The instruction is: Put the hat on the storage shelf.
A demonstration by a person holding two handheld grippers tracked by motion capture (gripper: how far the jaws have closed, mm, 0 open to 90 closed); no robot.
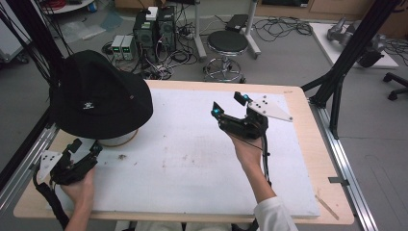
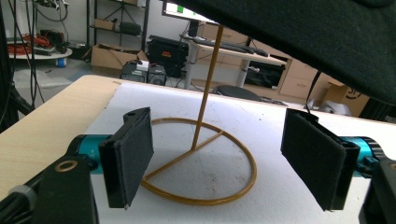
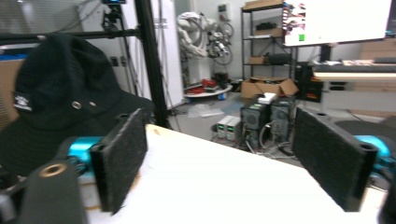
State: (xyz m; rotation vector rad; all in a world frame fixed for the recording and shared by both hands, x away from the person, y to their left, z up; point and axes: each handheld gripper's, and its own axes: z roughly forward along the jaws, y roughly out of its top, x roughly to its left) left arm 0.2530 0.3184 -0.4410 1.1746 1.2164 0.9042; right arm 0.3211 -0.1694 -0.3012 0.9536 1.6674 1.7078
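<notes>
A black fabric bucket hat with a small white emblem and metal eyelets was seen perched on a thin golden wire stand, whose ring base rested on the white sheet covering the wooden surface. The left gripper was held low just in front of the stand, its jaws spread wide; the ring base and upright rod lay ahead between them, and the hat's brim hung above and beyond the jaw tips. The right gripper was raised over the middle of the surface, well apart from the hat, its jaws likewise spread with nothing between them; the hat was seen beyond its left jaw. The hat was judged to be light, soft and floppy, likely to sag and fold when lifted. A hold on the brim edge, where the cloth could be pinched flat, was judged best, while the slender stand was considered easily tipped.
</notes>
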